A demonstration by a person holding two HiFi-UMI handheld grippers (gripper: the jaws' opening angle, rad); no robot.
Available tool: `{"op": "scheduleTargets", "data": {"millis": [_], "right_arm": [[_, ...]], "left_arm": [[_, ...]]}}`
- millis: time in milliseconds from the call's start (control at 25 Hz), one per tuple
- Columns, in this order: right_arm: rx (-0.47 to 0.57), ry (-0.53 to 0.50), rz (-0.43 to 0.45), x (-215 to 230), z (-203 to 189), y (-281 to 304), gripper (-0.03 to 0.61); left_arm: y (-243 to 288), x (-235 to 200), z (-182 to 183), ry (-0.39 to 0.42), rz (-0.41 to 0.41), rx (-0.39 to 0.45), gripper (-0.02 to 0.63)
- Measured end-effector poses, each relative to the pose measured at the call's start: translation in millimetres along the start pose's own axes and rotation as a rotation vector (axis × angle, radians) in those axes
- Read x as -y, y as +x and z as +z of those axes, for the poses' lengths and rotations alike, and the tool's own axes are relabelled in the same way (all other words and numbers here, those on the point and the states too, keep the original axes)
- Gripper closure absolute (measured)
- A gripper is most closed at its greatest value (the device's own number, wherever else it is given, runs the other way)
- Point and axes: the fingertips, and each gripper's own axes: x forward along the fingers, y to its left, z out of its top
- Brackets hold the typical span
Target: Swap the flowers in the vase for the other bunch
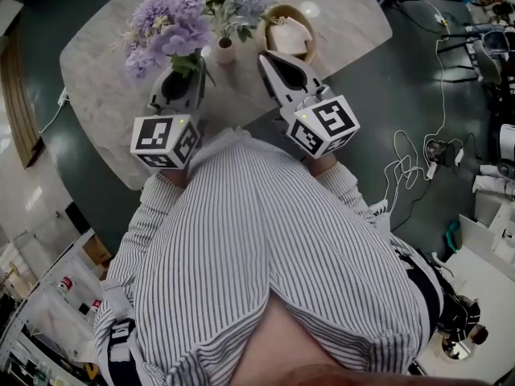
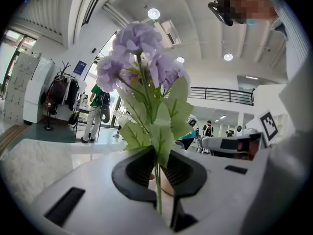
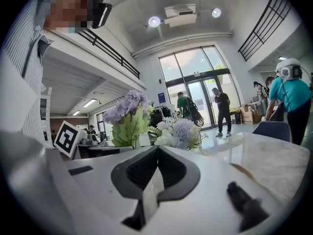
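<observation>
Stem tips of purple bunch [image 2: 146, 58] deep inside left claw [image 2: 157, 155]

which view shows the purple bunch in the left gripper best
The left gripper view: the purple bunch fills it, stems pinched in the left gripper. The head view shows its blooms from above, hiding the stems. The right gripper view shows it small, beside the other bunch.

A pale marble worktop [image 1: 96, 87] stands on a dark green floor [image 1: 378, 111]. Near its far edge sits a round basket [image 1: 315, 39] with a cream cloth [image 1: 290, 34] inside. White cables [image 1: 406, 163] lie tangled on the floor. Far off, two people [image 3: 222, 109] stand by glass doors [image 3: 195, 77].
</observation>
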Motion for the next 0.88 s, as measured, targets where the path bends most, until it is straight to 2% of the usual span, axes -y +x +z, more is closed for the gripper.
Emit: {"op": "scheduleTargets", "data": {"millis": [400, 880], "right_arm": [[-0.009, -0.027, -0.050, 7, -1, -2, 0.563], [-0.023, -0.048, -0.045, 11, -3, -2, 0.563]], "left_arm": [[0, 3, -1, -0.017, -0.015, -0.001, 0.569], [1, 1, -5, -0.027, -0.006, -0.005, 0.569]]}}
